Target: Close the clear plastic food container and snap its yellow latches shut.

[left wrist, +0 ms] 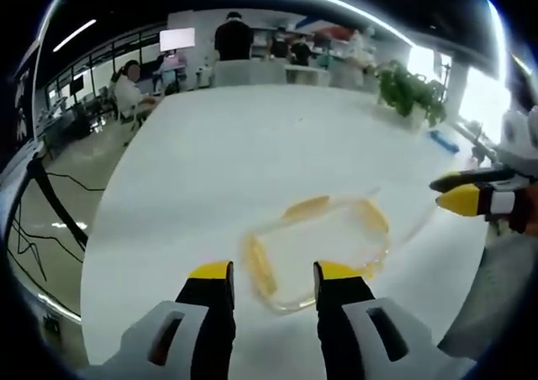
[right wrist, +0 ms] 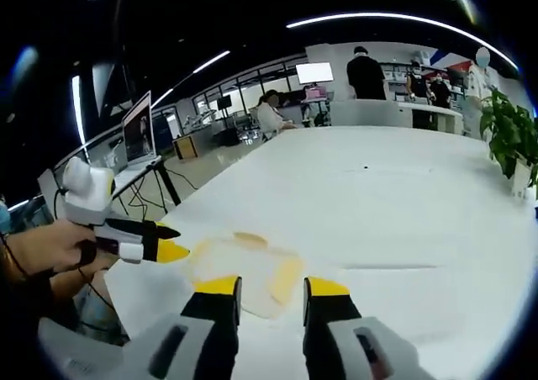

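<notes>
The clear plastic container (left wrist: pixel 324 241) lies flat on the white table (left wrist: pixel 252 145), with yellow latches (left wrist: pixel 261 266) along its sides. I cannot tell whether the latches are snapped down. My left gripper (left wrist: pixel 273 272) hovers open just before the container's near edge, with nothing between its jaws. The right gripper (left wrist: pixel 458 193) reaches in from the right, a little off the container's far right corner. In the right gripper view the container (right wrist: pixel 244 271) sits just ahead of my open right gripper (right wrist: pixel 272 287), and the left gripper (right wrist: pixel 164 241), held by a hand, points at it from the left.
A potted plant (left wrist: pixel 408 90) stands at the table's far right; the plant (right wrist: pixel 508 132) also borders the right gripper view. People sit and stand beyond the far end. A laptop (right wrist: pixel 139 128) and cables lie off the table's left edge (left wrist: pixel 101 229).
</notes>
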`<act>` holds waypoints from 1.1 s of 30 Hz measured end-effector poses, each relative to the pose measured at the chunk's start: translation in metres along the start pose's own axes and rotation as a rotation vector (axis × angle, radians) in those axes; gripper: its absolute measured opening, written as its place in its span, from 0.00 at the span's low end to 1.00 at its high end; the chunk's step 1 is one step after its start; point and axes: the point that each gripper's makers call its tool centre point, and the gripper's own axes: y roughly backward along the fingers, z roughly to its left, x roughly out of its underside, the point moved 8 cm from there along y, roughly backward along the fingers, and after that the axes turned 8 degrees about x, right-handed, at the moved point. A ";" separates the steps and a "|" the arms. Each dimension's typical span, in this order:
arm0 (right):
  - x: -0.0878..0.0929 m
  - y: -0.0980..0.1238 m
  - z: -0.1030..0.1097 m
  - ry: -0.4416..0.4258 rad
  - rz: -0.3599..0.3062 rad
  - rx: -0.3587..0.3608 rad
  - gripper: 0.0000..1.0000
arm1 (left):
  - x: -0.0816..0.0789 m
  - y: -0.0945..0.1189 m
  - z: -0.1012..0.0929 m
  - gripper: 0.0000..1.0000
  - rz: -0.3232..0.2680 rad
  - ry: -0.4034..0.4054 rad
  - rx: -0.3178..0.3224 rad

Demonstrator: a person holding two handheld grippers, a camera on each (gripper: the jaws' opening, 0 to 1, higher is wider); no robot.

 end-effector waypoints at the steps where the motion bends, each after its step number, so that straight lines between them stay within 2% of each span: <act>1: 0.001 -0.002 0.001 0.004 -0.001 -0.003 0.24 | 0.001 0.000 0.000 0.32 0.004 0.002 -0.003; 13: 0.003 -0.034 0.004 0.049 0.017 -0.006 0.22 | 0.012 -0.016 0.001 0.26 0.031 0.010 -0.004; 14: 0.004 -0.036 0.004 0.064 0.026 -0.005 0.21 | 0.013 -0.016 0.001 0.25 0.032 0.015 -0.007; 17: 0.014 -0.045 0.005 0.192 0.135 0.010 0.17 | 0.014 -0.017 0.004 0.19 0.022 0.036 -0.021; 18: 0.015 -0.048 0.007 0.210 0.147 0.007 0.17 | 0.014 -0.017 0.005 0.18 0.020 0.041 -0.026; 21: 0.014 -0.054 0.014 0.205 0.117 0.013 0.17 | 0.017 -0.021 0.009 0.18 0.023 0.046 -0.036; 25: 0.013 -0.060 0.017 0.219 0.118 0.039 0.17 | 0.018 -0.023 0.012 0.16 0.032 0.052 -0.035; 30: 0.017 -0.062 0.009 0.198 0.125 0.088 0.17 | 0.017 -0.026 0.013 0.15 0.037 0.041 -0.032; 33: 0.020 -0.064 0.005 0.176 0.130 0.089 0.14 | 0.016 -0.028 0.012 0.14 0.037 0.039 -0.030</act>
